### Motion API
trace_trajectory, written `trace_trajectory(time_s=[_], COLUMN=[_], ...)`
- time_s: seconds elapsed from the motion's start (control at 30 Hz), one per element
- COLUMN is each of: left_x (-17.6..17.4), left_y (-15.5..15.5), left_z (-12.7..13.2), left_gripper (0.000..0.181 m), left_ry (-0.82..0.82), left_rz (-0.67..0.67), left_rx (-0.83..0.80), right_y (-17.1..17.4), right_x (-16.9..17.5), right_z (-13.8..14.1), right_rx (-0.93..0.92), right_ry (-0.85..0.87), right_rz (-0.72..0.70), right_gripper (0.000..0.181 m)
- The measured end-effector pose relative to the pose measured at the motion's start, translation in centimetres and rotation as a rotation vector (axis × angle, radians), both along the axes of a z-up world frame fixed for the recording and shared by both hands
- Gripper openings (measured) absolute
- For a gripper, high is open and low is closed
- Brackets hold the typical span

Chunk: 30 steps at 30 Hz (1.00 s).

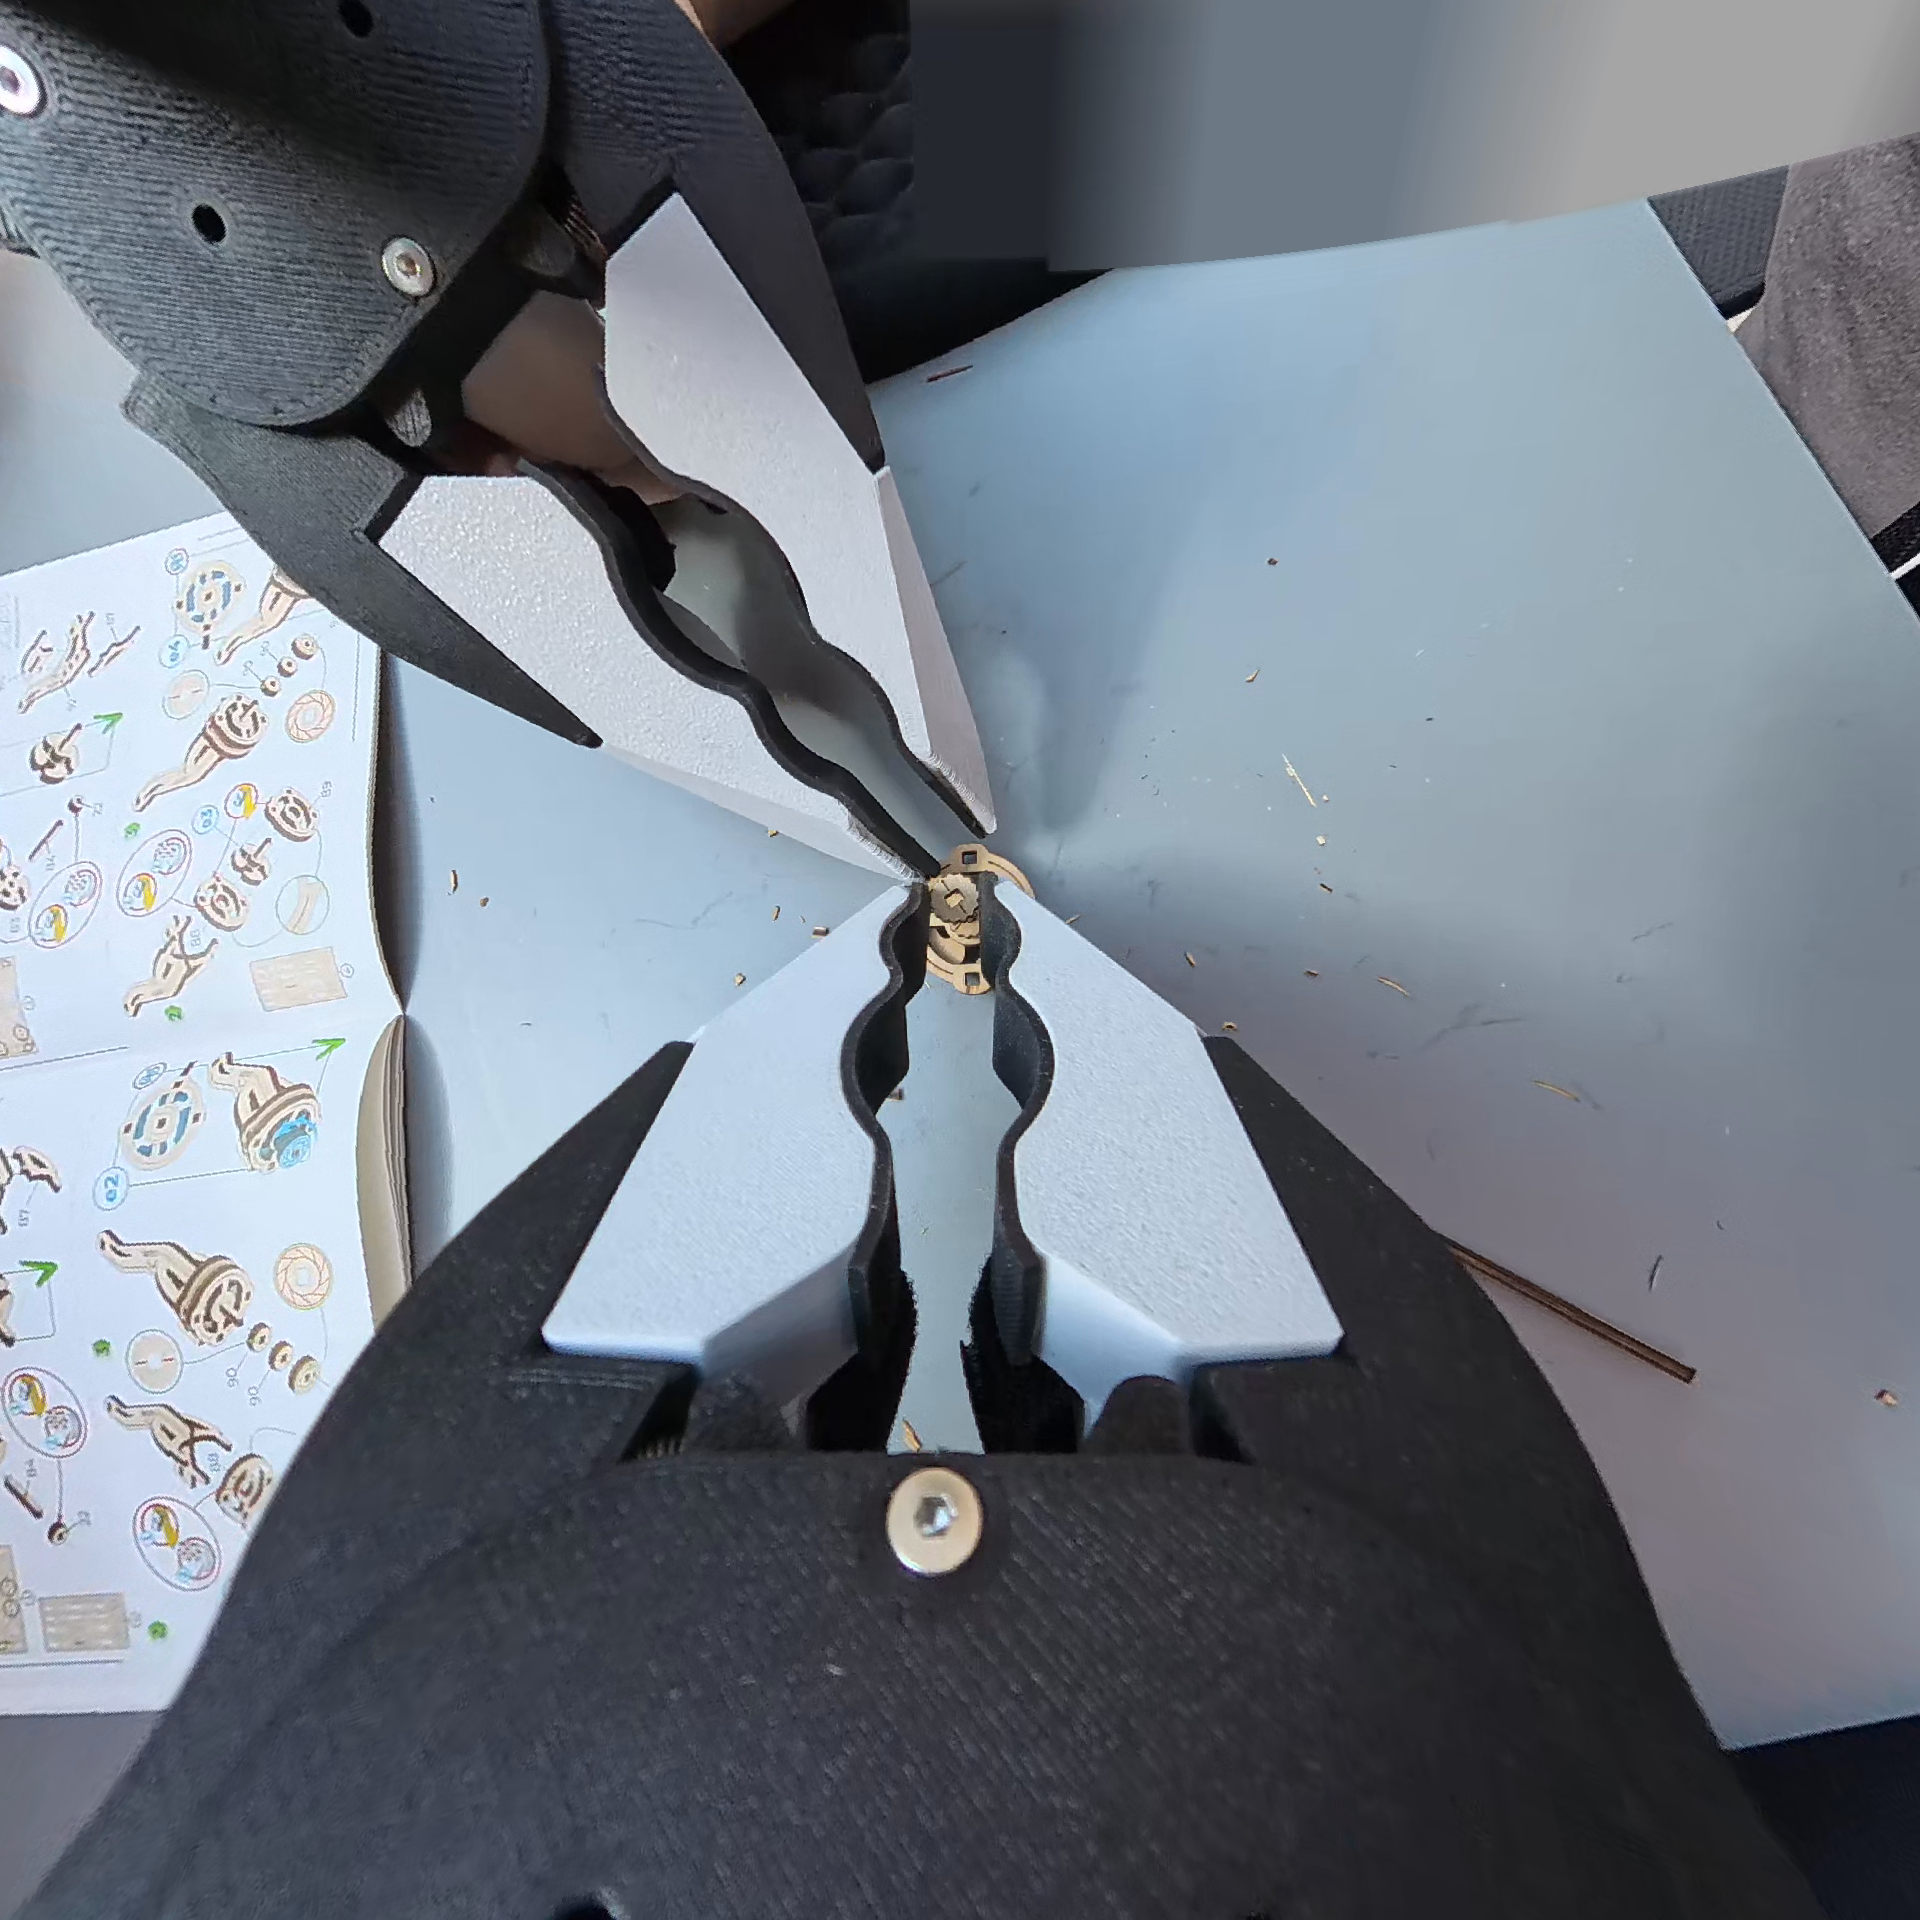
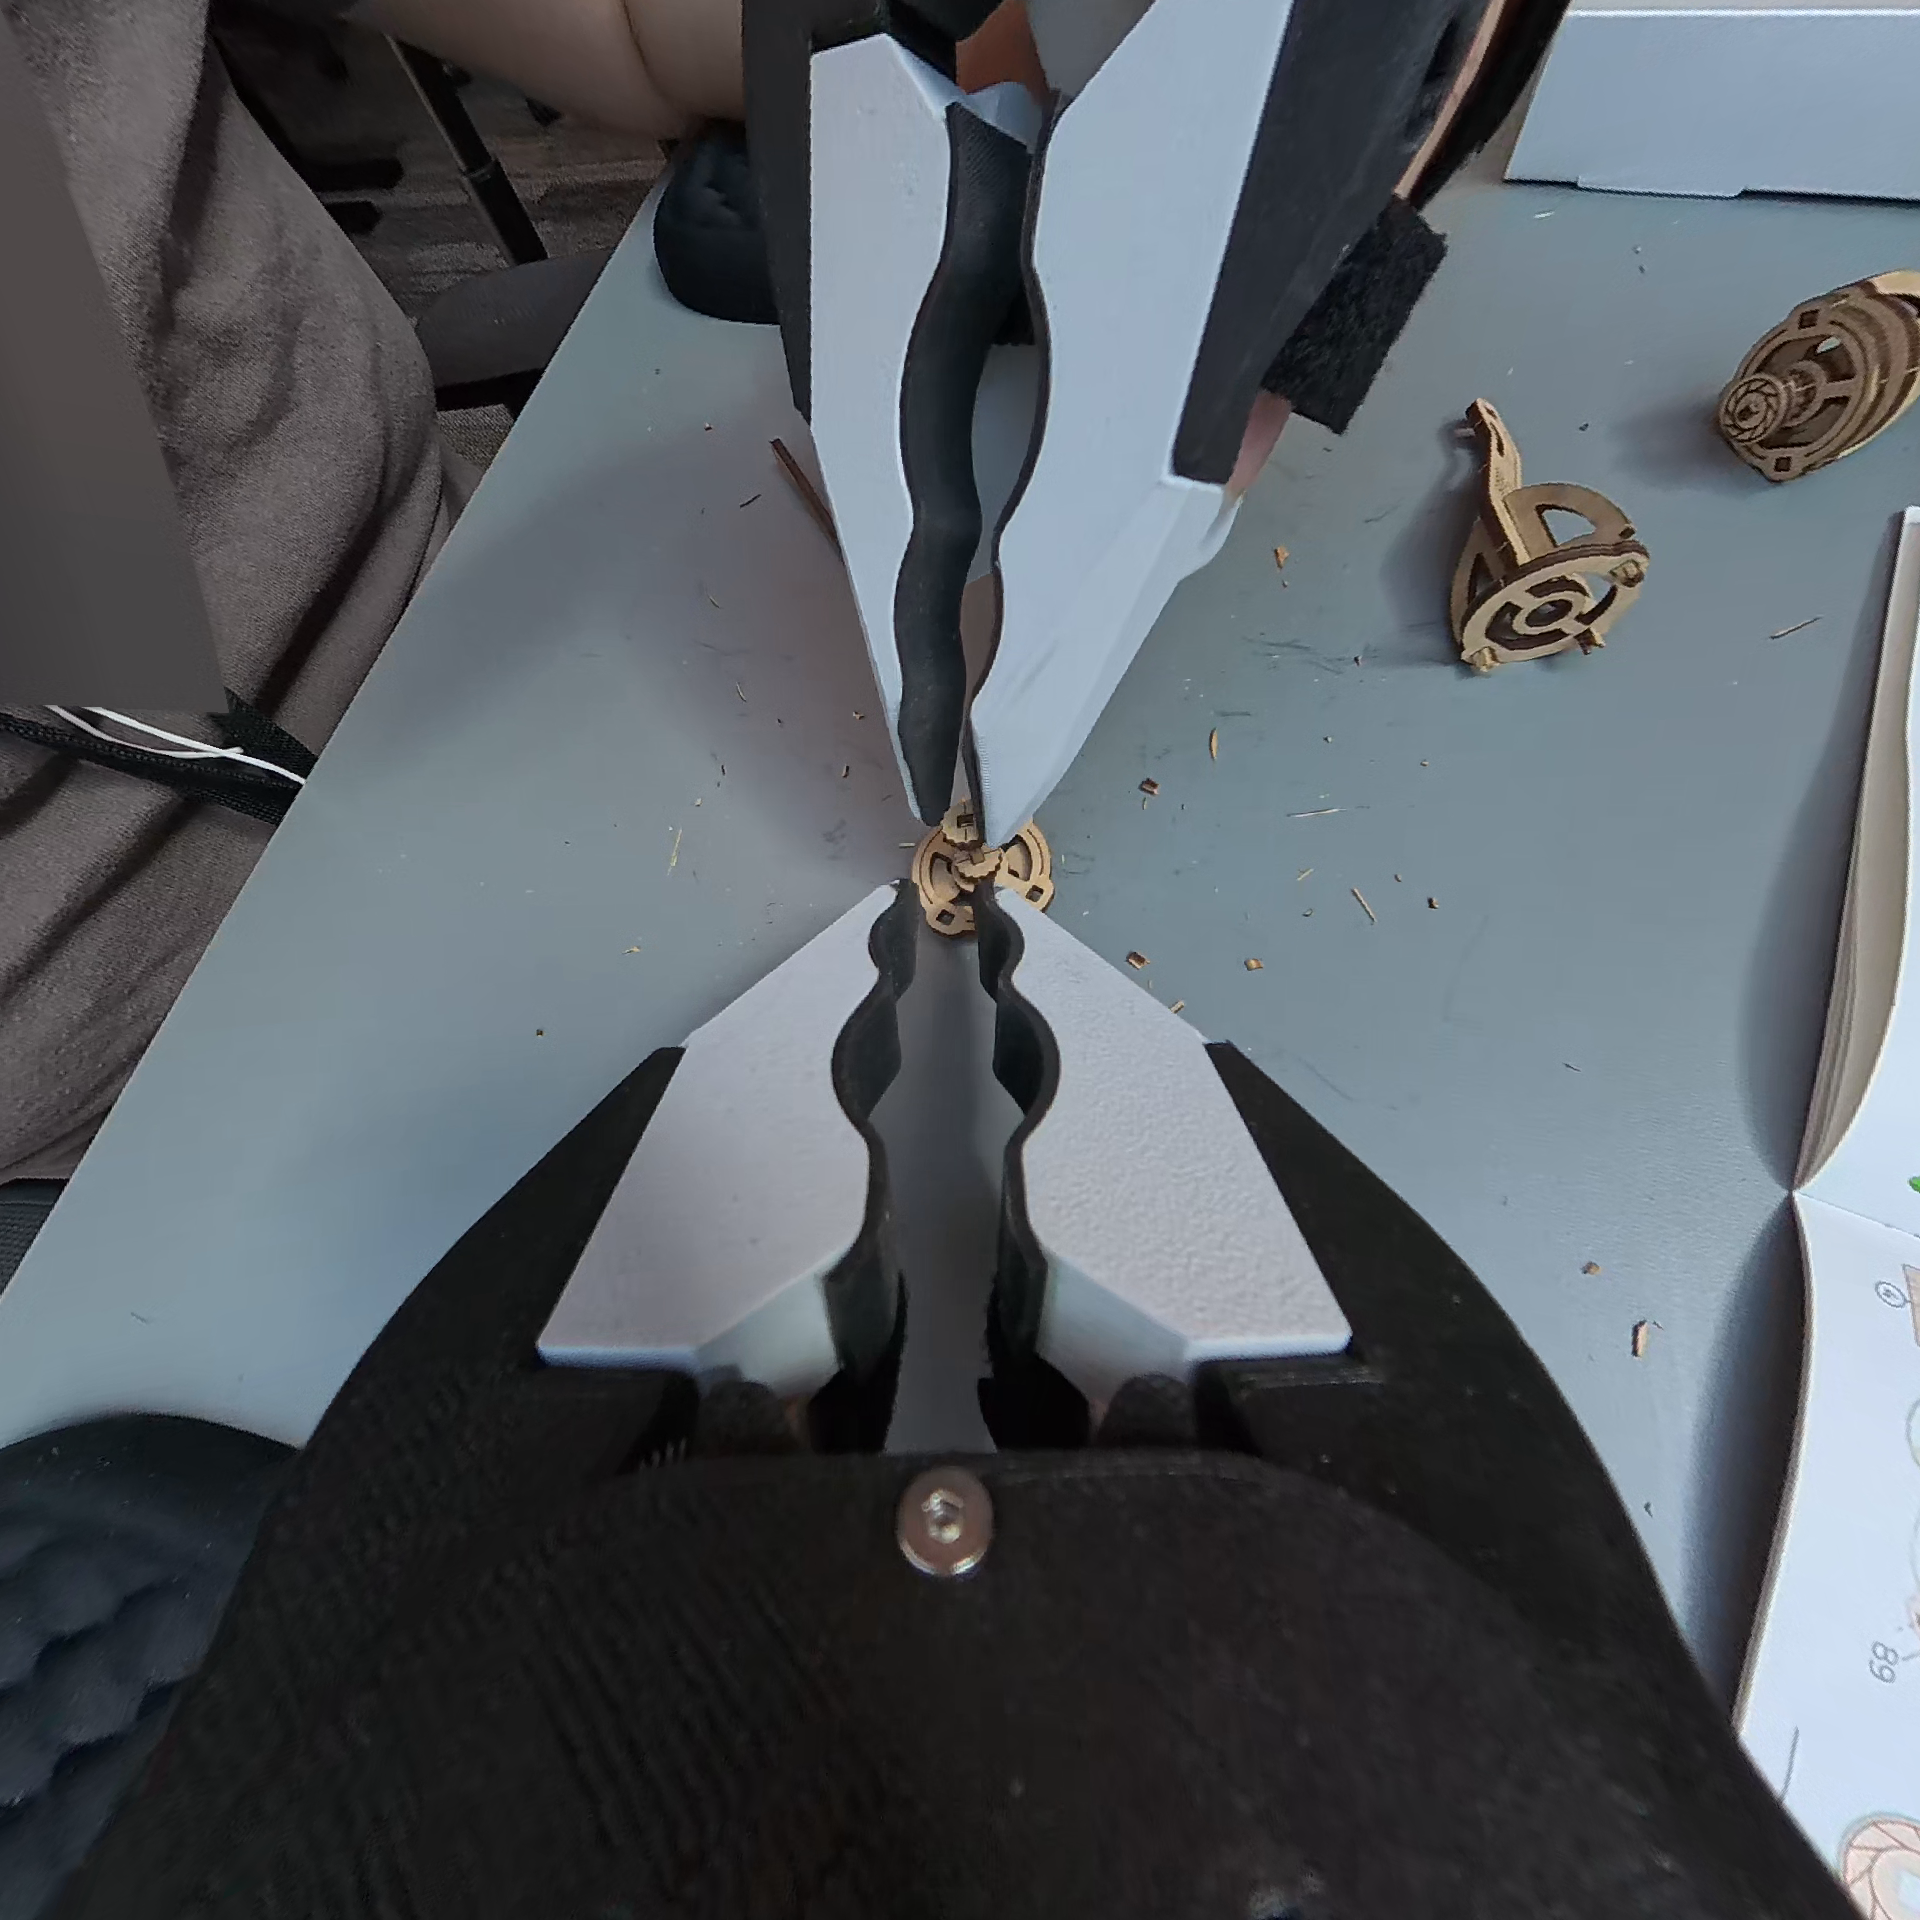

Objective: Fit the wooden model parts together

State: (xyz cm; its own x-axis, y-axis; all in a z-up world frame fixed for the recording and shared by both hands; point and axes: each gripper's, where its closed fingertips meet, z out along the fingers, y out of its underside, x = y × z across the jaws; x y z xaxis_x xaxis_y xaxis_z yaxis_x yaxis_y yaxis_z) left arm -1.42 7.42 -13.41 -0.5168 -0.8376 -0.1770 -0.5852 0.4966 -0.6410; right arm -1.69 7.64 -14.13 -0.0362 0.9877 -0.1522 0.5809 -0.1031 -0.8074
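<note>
Grey surface [image 2: 520,831] littered with wood chips | left tongs [image 1: 951,914] pinching wooden disc [image 1: 961,940] above it | right tongs [image 2: 951,920] pinching small gear piece [image 2: 961,868] against disc

We see a hobby workbench: grey table [image 2: 520,831] strewn with wood splinters [image 2: 1361,904], instruction booklet [image 1: 187,1039] beside them.
</note>
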Motion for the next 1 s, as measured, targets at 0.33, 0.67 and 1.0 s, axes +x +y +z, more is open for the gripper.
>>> trace_trajectory(time_s=[0.33,0.67,1.0], left_x=[-0.42,-0.13,0.01], left_y=[0.01,-0.11,-0.06], left_z=[0.22,-0.08,-0.47], left_gripper=[0.007,0.006,0.007], left_ry=[-0.033,-0.045,-0.036], left_rz=[0.070,0.078,0.087], left_rx=[0.010,0.007,-0.008], right_y=[0.11,0.86,0.71], right_x=[-0.16,0.02,-0.03], right_z=[0.08,0.93,0.52], right_rx=[0.018,0.019,0.012], right_ry=[0.024,0.075,0.057], right_rz=[-0.007,-0.035,-0.026], right_gripper=[0.009,0.009,0.009])
